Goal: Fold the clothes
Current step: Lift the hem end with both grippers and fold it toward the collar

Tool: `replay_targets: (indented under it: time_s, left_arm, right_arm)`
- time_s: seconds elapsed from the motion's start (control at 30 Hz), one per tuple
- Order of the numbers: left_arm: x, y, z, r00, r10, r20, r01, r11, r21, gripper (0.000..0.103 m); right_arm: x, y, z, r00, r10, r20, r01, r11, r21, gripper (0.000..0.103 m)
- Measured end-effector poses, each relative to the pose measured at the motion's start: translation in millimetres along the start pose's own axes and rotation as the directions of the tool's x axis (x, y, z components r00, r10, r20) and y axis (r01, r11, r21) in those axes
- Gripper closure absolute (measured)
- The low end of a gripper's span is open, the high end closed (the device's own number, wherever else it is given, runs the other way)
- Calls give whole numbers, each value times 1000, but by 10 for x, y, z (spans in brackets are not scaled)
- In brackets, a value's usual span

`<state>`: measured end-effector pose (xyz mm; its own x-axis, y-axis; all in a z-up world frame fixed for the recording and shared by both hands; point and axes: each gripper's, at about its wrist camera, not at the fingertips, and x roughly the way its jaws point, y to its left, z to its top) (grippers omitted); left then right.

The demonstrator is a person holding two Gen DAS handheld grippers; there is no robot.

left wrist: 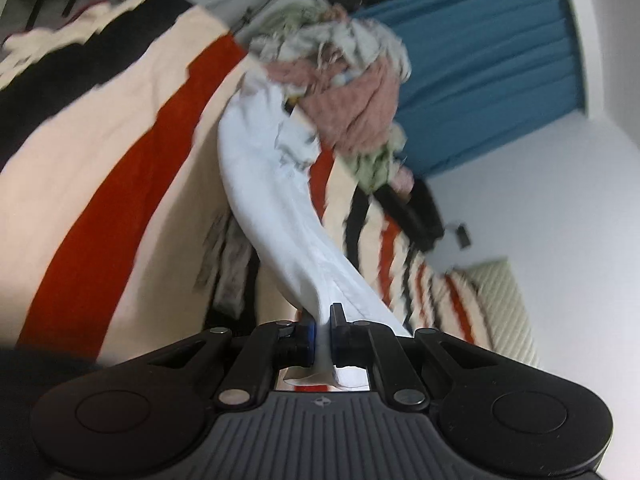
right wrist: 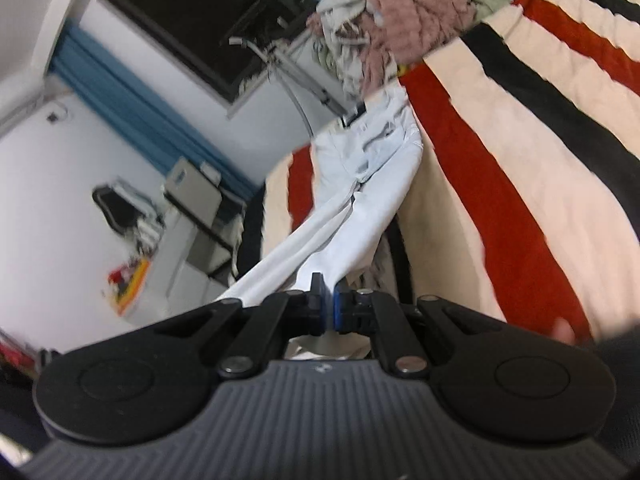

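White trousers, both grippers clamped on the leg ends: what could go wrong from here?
1. The white trousers reach their waist end to the clothes pile; pulling may drag the pile along.
2. The left gripper and right gripper each pinch only a thin bunch; it may slip.

- A bed covered by a cream blanket with broad red and black stripes (left wrist: 120, 168) (right wrist: 520, 184).
- On it lie long white trousers (left wrist: 264, 184) (right wrist: 360, 200), stretched out.
- At their far end sits a heap of crumpled pink, pale-green and patterned clothes (left wrist: 352, 92) (right wrist: 404, 16).
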<state>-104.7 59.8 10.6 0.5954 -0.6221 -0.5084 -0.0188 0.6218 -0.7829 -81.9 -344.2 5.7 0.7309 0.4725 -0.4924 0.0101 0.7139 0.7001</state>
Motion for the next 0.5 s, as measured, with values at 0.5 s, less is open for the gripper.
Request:
replay_targets:
  time_s: [0.5]
  left_arm:
    - [1331, 250, 1287, 971, 236, 41, -235, 971, -45, 97]
  right_arm:
    - [1221, -262, 533, 997, -73, -4, 73, 976, 207, 96]
